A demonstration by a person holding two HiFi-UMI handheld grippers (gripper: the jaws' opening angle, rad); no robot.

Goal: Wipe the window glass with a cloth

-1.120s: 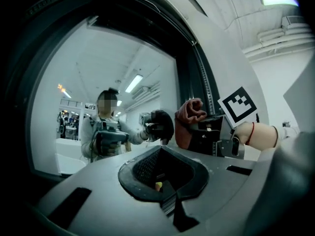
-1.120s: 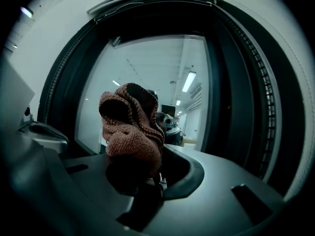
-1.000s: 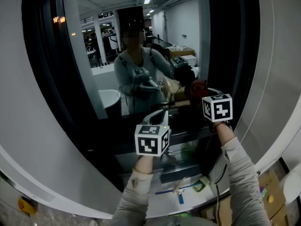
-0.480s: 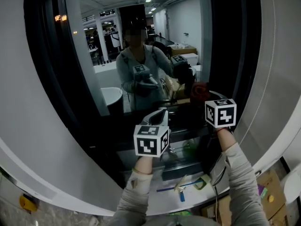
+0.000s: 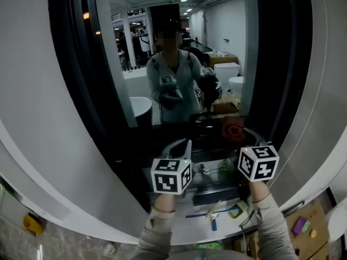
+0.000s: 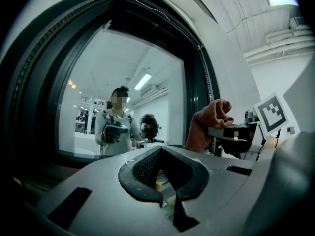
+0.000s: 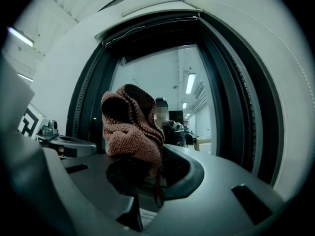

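Window glass (image 5: 142, 53), dark-framed, filled the upper centre of the head view | your left gripper (image 6: 162, 173), lower centre, had its jaws apart on nothing | your right gripper (image 7: 142, 173), lower right, was clamped on the cloth (image 7: 130, 127) | the brown knit was bunched near the pane's lower right corner.

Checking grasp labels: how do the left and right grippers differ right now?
The right gripper is shut on the reddish-brown knitted cloth; the left gripper holds nothing, fingers apart. In the head view the right sits slightly higher than the left. Both point at the window glass.
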